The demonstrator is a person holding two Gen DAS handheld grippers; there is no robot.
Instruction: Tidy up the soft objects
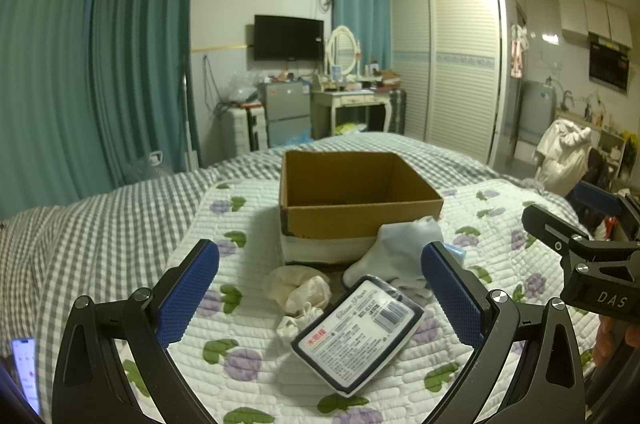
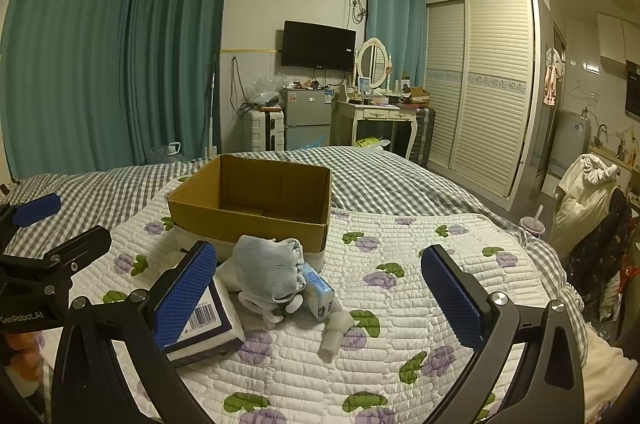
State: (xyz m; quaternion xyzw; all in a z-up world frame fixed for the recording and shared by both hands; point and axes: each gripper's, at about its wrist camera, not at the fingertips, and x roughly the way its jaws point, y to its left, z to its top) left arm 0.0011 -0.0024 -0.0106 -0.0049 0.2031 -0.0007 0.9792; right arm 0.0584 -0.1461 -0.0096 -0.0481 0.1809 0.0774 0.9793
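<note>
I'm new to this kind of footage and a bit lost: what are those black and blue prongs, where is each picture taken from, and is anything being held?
Each picture comes from a fisheye camera mounted on a hand-held two-finger gripper, looking along its blue-padded fingers. One view shows the left gripper, the other the right gripper. Both are open and hold nothing. On the floral quilt stands an open cardboard box, which looks empty. In front of it lie a tissue pack, a white and pale blue cloth bundle, a crumpled cream cloth and a small blue packet.

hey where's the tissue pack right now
The tissue pack lies on the floral quilt between the open left gripper fingers, just in front of the cardboard box, beside the white socks.
</note>
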